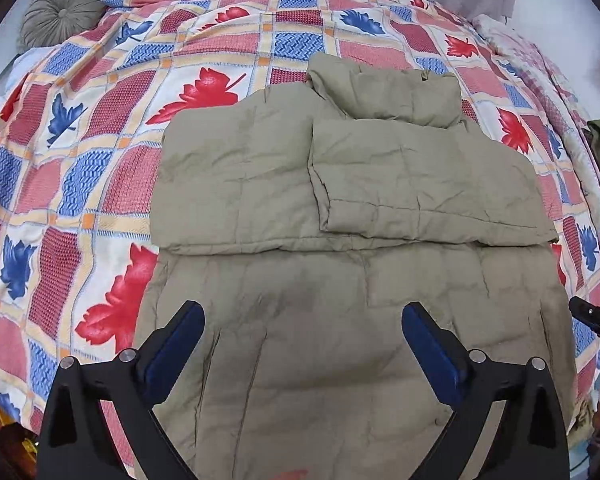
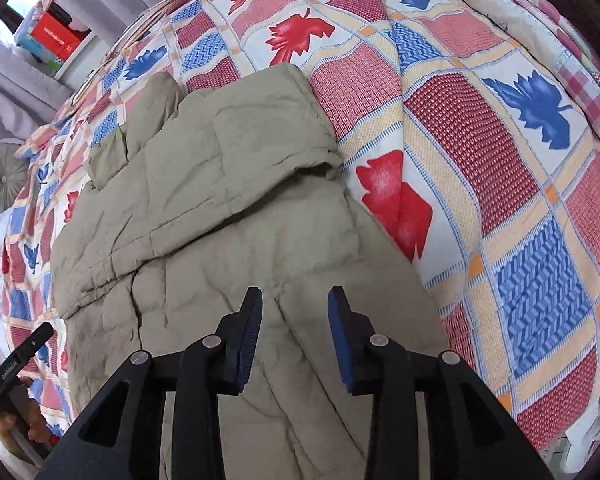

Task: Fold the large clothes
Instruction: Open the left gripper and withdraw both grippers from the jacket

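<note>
We're hovering both grippers, left gripper and right gripper, fingers open and empty; ahead, the jacket is lying sleeves-folded, bottom half awaiting folding.

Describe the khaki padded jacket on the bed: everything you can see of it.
The khaki padded jacket is a quilted, puffy garment of wrinkled matte fabric with stitched seams. It lies flat on the leaf-patterned bedspread, partly folded: the sleeves are laid across the chest and the hood or collar is bunched at the far end. The hem end lies nearest the cameras. Neither gripper touches it; both hang open above the near part.
</note>
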The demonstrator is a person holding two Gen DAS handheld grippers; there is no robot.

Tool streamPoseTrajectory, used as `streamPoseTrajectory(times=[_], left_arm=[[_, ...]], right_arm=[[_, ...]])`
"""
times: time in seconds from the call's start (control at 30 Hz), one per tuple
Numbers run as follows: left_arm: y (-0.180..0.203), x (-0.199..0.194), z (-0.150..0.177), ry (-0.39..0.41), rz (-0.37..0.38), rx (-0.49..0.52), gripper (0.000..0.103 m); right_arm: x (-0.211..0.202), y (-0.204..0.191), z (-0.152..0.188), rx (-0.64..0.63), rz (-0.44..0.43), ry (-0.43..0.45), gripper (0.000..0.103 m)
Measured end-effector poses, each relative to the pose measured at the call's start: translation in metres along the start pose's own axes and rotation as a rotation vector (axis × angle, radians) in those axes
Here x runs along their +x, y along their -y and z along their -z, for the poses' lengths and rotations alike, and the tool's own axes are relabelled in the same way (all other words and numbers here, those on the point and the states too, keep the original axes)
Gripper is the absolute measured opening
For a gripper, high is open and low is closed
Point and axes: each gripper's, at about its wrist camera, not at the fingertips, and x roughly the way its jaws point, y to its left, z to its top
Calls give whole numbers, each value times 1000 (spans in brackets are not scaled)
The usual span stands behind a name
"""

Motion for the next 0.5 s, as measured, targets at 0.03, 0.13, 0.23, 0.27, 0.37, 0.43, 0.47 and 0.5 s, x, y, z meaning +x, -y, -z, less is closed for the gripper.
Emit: streamPoseTrajectory(times=[0.03, 0.13, 0.23, 0.27, 0.37, 0.43, 0.47, 0.5], left_arm=[[-1, -3, 3, -7, 6, -12, 100], [-4, -13, 14, -24, 4, -33, 102], [-4, -23, 23, -39, -5, -23, 102], [-4, -26, 25, -44, -7, -13, 102], [-5, -36, 36, -64, -22, 15, 102], [-8, -44, 44, -80, -22, 16, 102], [-10, -47, 47, -87, -25, 15, 102], [-12, -51, 51, -95, -27, 14, 102]], right_arm=[[-3, 0, 5, 6, -3, -7, 38], [-11, -4, 19, 11, -1, -29, 38], [-19, -10, 30, -6, 15, -38, 41], [-23, -13, 35, -15, 21, -42, 46], [-33, -20, 47, -25, 19, -58, 49], [-40, -23, 53, -26, 11, -70, 49], [-45, -25, 57, -28, 6, -72, 53], [-50, -27, 60, -30, 2, -72, 57]])
